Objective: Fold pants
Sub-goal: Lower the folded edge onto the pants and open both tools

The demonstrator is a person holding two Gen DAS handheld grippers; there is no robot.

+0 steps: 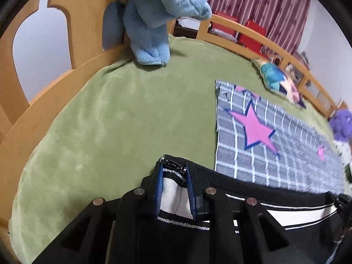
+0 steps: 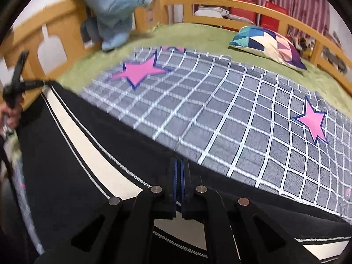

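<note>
A: Where are the pants [image 2: 72, 136]?

B: On the near edge of the grey star blanket [image 2: 220, 114], long axis along that edge. No fold shows yet.

A: The grip?

B: The left hand-held gripper [image 1: 175, 171] is clamped on the waistband end; the right hand-held gripper [image 2: 179, 165] is closed tight on the black edge.

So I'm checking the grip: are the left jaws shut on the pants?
Shut on the pants: the left gripper pinches the striped edge.
</note>
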